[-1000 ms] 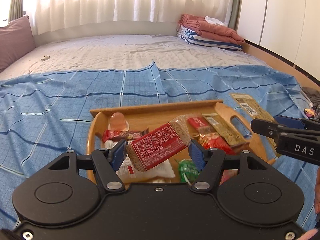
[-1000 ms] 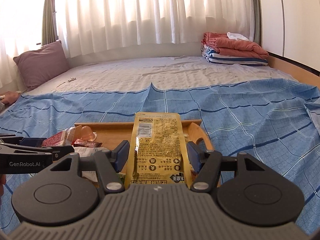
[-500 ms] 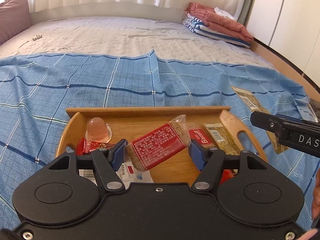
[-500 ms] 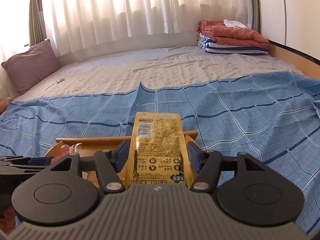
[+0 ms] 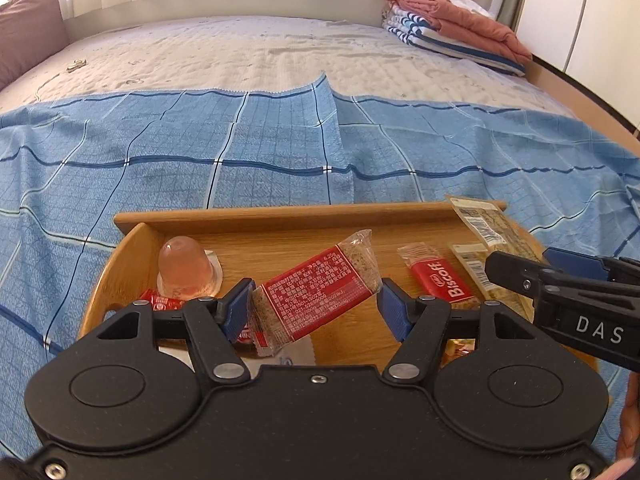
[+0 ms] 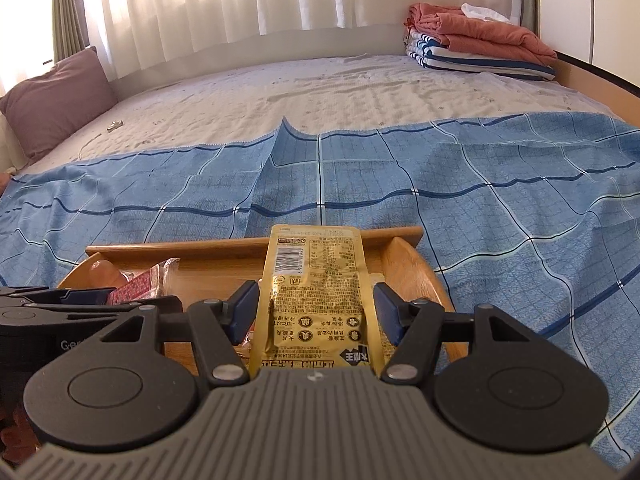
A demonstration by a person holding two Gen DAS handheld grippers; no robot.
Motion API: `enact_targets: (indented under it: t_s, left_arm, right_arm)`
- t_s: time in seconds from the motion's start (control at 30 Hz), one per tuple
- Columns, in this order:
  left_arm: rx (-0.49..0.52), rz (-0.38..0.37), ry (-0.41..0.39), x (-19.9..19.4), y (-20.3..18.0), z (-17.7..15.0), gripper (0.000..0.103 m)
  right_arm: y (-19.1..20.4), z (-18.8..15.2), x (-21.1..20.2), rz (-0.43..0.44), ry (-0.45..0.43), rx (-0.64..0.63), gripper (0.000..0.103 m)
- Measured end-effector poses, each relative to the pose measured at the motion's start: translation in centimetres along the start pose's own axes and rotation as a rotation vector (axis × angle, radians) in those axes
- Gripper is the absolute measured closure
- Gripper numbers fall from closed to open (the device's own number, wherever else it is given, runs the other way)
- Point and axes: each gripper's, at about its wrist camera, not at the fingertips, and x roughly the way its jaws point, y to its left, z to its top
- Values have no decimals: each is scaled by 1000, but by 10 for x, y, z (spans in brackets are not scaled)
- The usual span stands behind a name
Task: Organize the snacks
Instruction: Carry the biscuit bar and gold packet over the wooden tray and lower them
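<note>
A wooden tray (image 5: 280,214) lies on the blue checked cloth. My left gripper (image 5: 316,310) is shut on a red-labelled cereal bar (image 5: 316,292), held tilted over the tray. In the tray lie a pink jelly cup (image 5: 184,268), a red Biscoff packet (image 5: 440,280) and small red wrappers. My right gripper (image 6: 316,308) is shut on a gold snack pouch (image 6: 316,292), held over the tray's right part (image 6: 404,264). The right gripper (image 5: 560,288) and its pouch (image 5: 488,224) also show in the left wrist view.
The blue cloth (image 5: 240,168) covers the near half of a bed. Folded blankets (image 5: 452,28) lie at the far right corner. A mauve pillow (image 6: 56,96) sits at the far left. A wooden bed edge (image 5: 580,92) runs along the right.
Both grippers have tilted down and moved forward over the tray, each still holding its snack. The tray's floor and far wall show more fully now.
</note>
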Motion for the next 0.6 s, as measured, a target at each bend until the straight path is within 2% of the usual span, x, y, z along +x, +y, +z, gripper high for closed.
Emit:
enact_targets:
  t_s: [0.2,0.6]
  left_arm:
    - [-18,17,14,17,2,4,38]
    - [15,38,18,32,0,0,38]
  right_arm:
    - [-2,-2,11,0,14,-4,38]
    - [-2,-7,25,3,41,-14,37]
